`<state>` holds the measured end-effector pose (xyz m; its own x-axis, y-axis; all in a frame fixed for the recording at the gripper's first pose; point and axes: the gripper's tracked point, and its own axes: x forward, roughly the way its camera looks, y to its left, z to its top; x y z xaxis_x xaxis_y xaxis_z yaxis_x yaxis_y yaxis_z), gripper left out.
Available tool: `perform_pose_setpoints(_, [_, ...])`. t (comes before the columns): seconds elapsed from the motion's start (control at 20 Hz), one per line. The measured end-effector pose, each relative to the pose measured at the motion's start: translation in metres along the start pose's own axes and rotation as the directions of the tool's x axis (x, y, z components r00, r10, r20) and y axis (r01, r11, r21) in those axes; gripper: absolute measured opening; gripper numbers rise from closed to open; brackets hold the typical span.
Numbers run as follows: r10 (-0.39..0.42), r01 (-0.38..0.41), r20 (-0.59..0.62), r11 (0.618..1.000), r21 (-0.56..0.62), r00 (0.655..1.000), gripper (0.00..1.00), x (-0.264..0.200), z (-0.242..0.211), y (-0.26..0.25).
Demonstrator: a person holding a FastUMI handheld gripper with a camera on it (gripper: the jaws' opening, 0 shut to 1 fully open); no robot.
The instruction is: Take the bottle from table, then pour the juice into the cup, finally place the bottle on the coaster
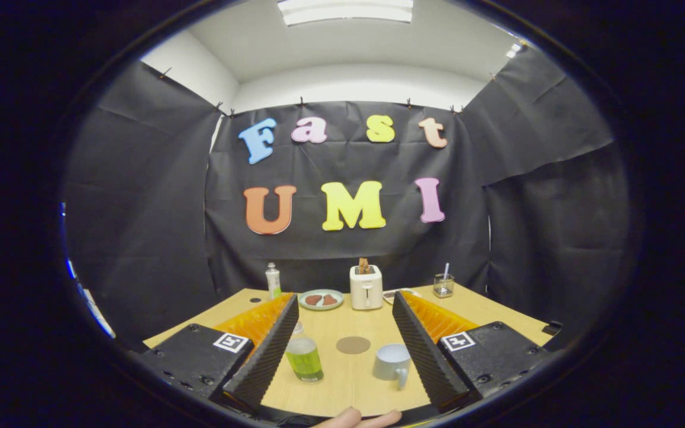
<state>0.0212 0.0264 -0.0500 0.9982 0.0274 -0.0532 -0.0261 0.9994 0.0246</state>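
Cloth-walled booth [140, 196], breakfast table [348, 380]

Your left finger covers the left side of the bottle [304, 355], including part of its cap. Your right finger hides the right edge of the cup [392, 361]. Behind the toaster [365, 287], a plate [395, 293] shows as a sliver; contents too small to tell. Right of the toaster, the glass [443, 285] holds something indistinct. Your hand [357, 419] is cut off below the fingers.

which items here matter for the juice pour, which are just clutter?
Job: bottle of green juice, cup, coaster, all between the open tool's fingers.
Clutter: toaster, plate, white bottle, glass, all beyond the fingers.
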Motion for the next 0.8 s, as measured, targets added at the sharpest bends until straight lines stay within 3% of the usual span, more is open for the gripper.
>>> perform_pose_setpoints(0.5, [0.068,-0.068,-0.090,0.998,-0.002,0.994,1.00,0.048,-0.065,0.058])
perform_pose_setpoints(0.8, [0.048,-0.052,-0.132,0.998,-0.028,0.990,1.00,0.079,-0.104,0.070])
